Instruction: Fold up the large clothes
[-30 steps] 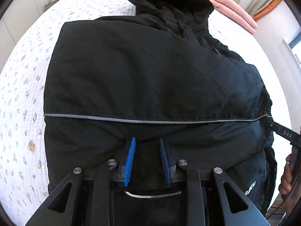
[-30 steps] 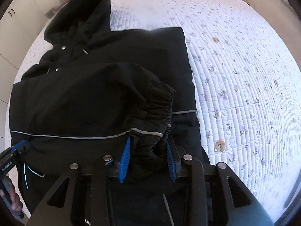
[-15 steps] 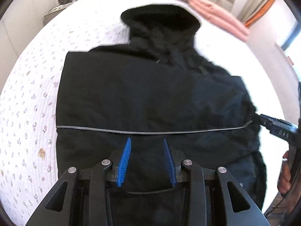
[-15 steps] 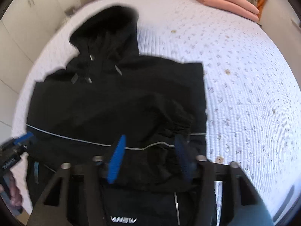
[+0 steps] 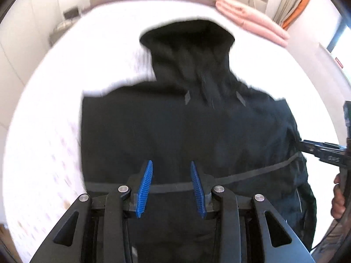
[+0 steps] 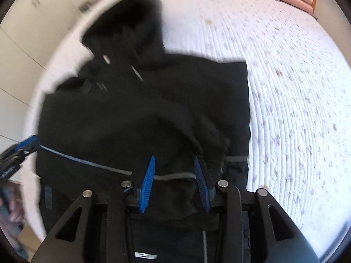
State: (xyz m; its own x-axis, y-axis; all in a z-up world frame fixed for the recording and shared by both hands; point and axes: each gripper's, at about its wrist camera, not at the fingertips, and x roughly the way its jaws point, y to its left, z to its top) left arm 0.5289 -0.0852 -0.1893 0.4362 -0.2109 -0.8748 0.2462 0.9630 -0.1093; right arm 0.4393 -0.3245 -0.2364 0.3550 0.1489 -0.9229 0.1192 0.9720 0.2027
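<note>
Item 1: black hooded padded jacket [image 5: 186, 131], spread flat on a white quilted bedspread with small floral print [image 6: 296, 109]. Long axis runs from the hem, nearest the grippers, to the hood at 12 o'clock in the left wrist view (about 11 o'clock in the right wrist view). A thin grey reflective stripe [image 5: 252, 173] crosses the body just ahead of both sets of fingers.

Item 2: left gripper [image 5: 171, 188], blue ribbed pads spread apart, black fabric visible in the gap; nothing pinched as far as can be told. The jacket lies straight ahead and below, its bulk toward 12 o'clock.

Item 3: right gripper [image 6: 175, 184], pads likewise spread. A gathered sleeve cuff [image 6: 210, 144] sits at 1 o'clock of the fingers, just beyond the right pad; whether cloth touches the pads cannot be told (motion blur).

Item 4: folded pink bedding [image 5: 252, 19], at 1 o'clock, well apart from the jacket.

Relation governing the next move, as judged: both grippers stand at the hem end, side by side across the jacket's width, with the garment's length extending away from them. A hem-to-hood fold would need each gripper to close on the lower edge; neither is evidently nearer.
</note>
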